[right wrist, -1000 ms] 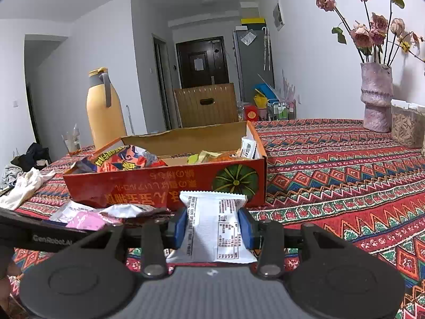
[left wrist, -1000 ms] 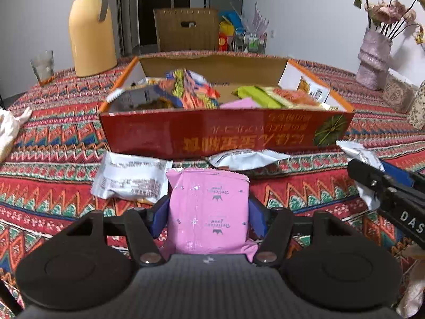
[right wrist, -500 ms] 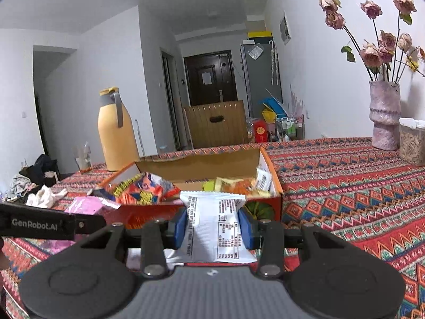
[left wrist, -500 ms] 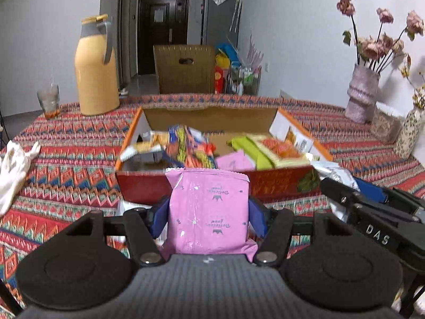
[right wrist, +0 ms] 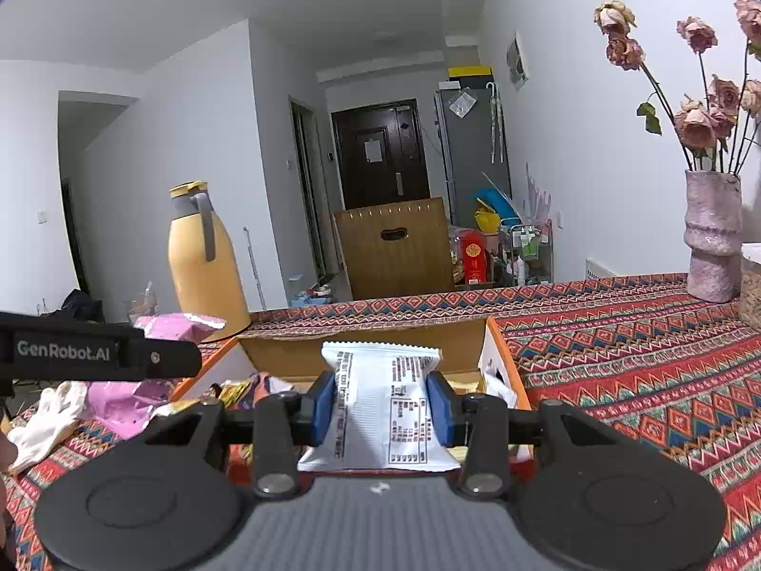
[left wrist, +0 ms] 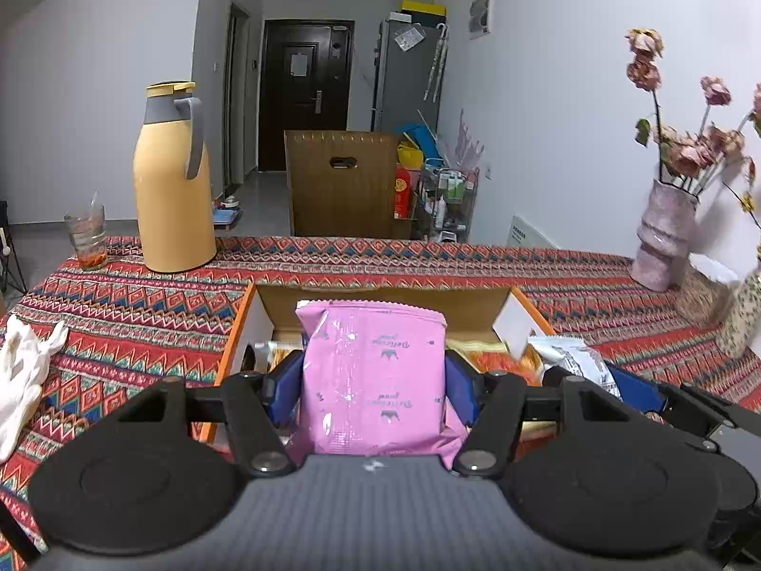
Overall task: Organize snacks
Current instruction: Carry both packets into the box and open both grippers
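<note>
My left gripper (left wrist: 373, 383) is shut on a pink snack packet (left wrist: 375, 376), its blue pads pressing both sides. The packet hangs over the near edge of an open orange cardboard box (left wrist: 380, 302) that holds several snack bags. My right gripper (right wrist: 380, 407) is shut on a white printed snack packet (right wrist: 380, 404), held over the same box (right wrist: 366, 349) near its right end. In the left wrist view the white packet (left wrist: 573, 359) and the right gripper's blue pad show at the right. The right wrist view has the left gripper's arm and the pink packet (right wrist: 126, 397) at the left.
A yellow thermos jug (left wrist: 171, 181) and a drinking glass (left wrist: 88, 238) stand at the table's far left. A white cloth (left wrist: 21, 376) lies at the left edge. A pink vase of dried roses (left wrist: 666, 238) stands far right. Patterned red tablecloth (right wrist: 642, 357) covers the table.
Both grippers have risen with their packets and come forward over the box. The loose packets on the cloth before the box have dropped out of view.
</note>
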